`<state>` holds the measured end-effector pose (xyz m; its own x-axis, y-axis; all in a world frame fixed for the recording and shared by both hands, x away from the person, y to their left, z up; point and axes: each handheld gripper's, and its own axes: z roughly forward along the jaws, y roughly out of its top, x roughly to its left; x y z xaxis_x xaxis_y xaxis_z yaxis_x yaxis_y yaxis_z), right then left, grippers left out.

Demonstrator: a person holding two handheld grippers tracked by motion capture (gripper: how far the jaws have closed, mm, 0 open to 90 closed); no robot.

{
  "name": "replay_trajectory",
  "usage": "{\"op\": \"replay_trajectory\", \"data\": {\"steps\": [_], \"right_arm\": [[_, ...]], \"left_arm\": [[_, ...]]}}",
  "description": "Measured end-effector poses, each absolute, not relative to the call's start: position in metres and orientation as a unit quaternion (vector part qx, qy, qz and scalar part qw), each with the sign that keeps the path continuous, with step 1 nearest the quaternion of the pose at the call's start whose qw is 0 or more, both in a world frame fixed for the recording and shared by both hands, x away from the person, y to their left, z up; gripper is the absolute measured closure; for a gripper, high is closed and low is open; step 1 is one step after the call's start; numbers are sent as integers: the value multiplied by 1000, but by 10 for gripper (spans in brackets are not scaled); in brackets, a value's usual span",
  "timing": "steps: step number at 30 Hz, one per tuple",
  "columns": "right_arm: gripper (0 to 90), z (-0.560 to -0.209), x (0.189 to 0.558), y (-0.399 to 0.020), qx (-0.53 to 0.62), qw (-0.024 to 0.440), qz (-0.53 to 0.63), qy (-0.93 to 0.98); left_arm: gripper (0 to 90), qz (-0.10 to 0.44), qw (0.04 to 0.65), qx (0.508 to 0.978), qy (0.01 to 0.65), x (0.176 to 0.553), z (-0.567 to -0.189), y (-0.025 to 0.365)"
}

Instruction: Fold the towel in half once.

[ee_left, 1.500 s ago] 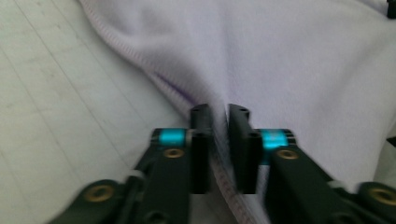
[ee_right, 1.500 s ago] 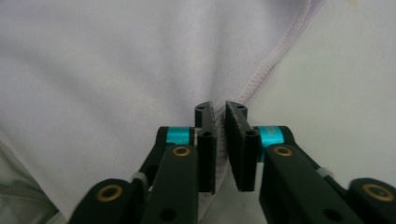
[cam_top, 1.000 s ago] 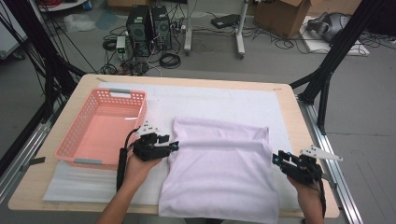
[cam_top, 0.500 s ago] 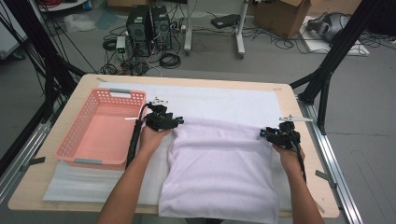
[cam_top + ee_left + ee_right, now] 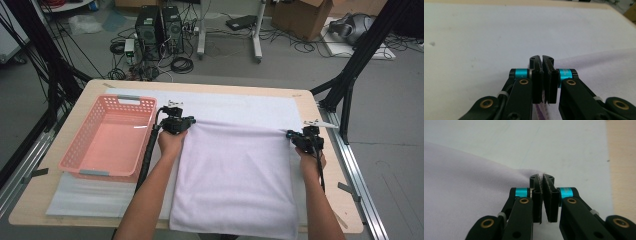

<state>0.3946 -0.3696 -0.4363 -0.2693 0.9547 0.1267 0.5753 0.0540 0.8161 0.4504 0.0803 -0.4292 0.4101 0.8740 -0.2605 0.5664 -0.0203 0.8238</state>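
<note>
- Both hand-held grippers have just been closing: the left hand-held gripper and right hand-held gripper now pinch the far corners of the pale lilac cloth.
- The cloth lies flat on the table, toward 6 o'clock, so folding can likely start.

A: Obstacles, left side?
B: One pink basket, just beside the left hand-held gripper.
A: Free room?
B: Bare white sheet beyond the towel; strip of tabletop outside the right hand-held gripper.
</note>
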Motion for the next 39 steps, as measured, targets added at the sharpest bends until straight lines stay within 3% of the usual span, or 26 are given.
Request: {"op": "replay_trajectory", "data": {"steps": [2, 4, 7, 10, 14, 16, 17, 19, 20, 21, 22, 28, 35, 37, 38, 39], "right_arm": [[838, -439, 398, -370, 567, 233, 400, 681], [688, -442, 401, -368, 576, 239, 379, 684], [641, -436, 398, -372, 583, 257, 397, 661], [625, -431, 396, -378, 579, 261, 404, 658], [565, -436, 400, -377, 580, 226, 403, 671], [553, -442, 403, -370, 572, 213, 389, 690], [552, -444, 405, -367, 569, 211, 380, 698], [557, -450, 408, -363, 564, 212, 366, 709], [589, -451, 408, -362, 562, 220, 364, 709], [665, -451, 408, -361, 564, 218, 366, 707], [856, -451, 409, -361, 558, 209, 374, 711], [878, -441, 420, -351, 529, 218, 390, 722], [877, -422, 444, -332, 508, 257, 420, 707], [862, -421, 450, -329, 520, 265, 415, 698], [811, -422, 452, -329, 525, 262, 417, 694], [691, -424, 453, -329, 533, 258, 415, 691]], "left_arm": [[797, 180, 466, 695, 517, 451, -431, 76], [546, 175, 448, 694, 536, 453, -435, 79], [479, 162, 439, 698, 543, 456, -439, 86], [458, 155, 435, 706, 538, 457, -442, 86], [453, 129, 437, 715, 530, 458, -450, 79], [445, 154, 426, 732, 509, 456, -451, 73], [476, 166, 419, 738, 502, 455, -451, 71], [704, 172, 413, 750, 488, 454, -450, 71], [798, 165, 418, 747, 490, 454, -451, 71], [818, 162, 418, 745, 494, 455, -451, 72], [831, 162, 419, 738, 503, 455, -450, 74], [846, 201, 438, 699, 528, 457, -437, 91], [819, 244, 465, 666, 529, 459, -430, 108], [639, 232, 463, 663, 541, 459, -430, 110], [536, 220, 466, 662, 544, 458, -430, 110], [490, 213, 468, 665, 541, 457, -429, 111]]}}
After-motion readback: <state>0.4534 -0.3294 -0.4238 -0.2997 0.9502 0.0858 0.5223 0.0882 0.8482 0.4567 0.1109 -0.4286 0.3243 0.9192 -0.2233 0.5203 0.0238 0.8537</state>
